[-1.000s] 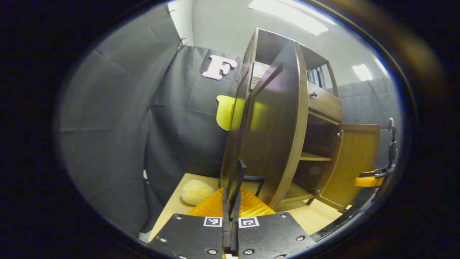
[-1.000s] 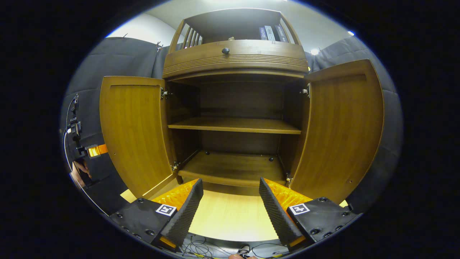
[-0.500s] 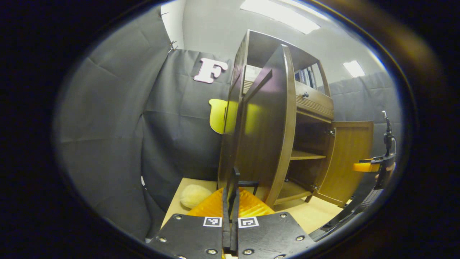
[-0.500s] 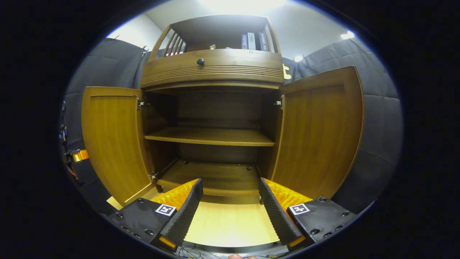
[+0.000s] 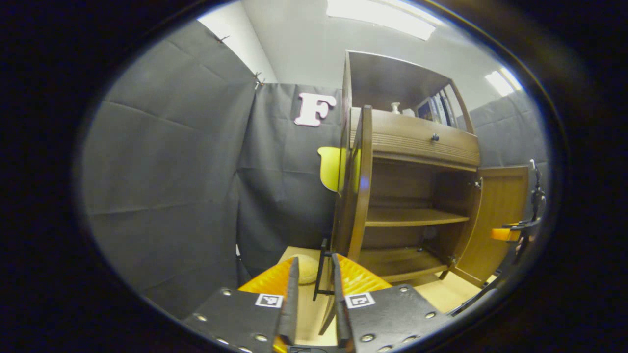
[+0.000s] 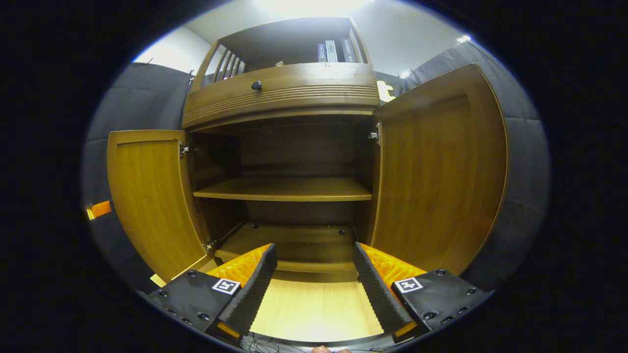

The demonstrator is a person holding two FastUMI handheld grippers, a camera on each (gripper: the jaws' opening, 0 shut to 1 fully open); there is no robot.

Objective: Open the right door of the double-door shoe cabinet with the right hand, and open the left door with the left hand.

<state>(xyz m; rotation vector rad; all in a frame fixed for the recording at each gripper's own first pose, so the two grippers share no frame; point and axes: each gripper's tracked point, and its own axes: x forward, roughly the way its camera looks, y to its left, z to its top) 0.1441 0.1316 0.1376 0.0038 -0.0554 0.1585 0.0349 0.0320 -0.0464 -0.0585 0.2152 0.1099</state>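
Both doors of the shoe cabinet (image 6: pixel 289 147) stand wide. The left hand-held gripper (image 5: pixel 314 299), slightly parted, straddles the left door (image 5: pixel 358 186) handle untouching; the right hand-held gripper (image 6: pixel 314 289) hangs released before the right door (image 6: pixel 436 171).

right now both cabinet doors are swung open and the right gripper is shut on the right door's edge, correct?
Not quite. Both doors are open, but in the right gripper view the right gripper is open, its fingers spread apart and touching nothing, with the right door off to one side and the left door to the other.
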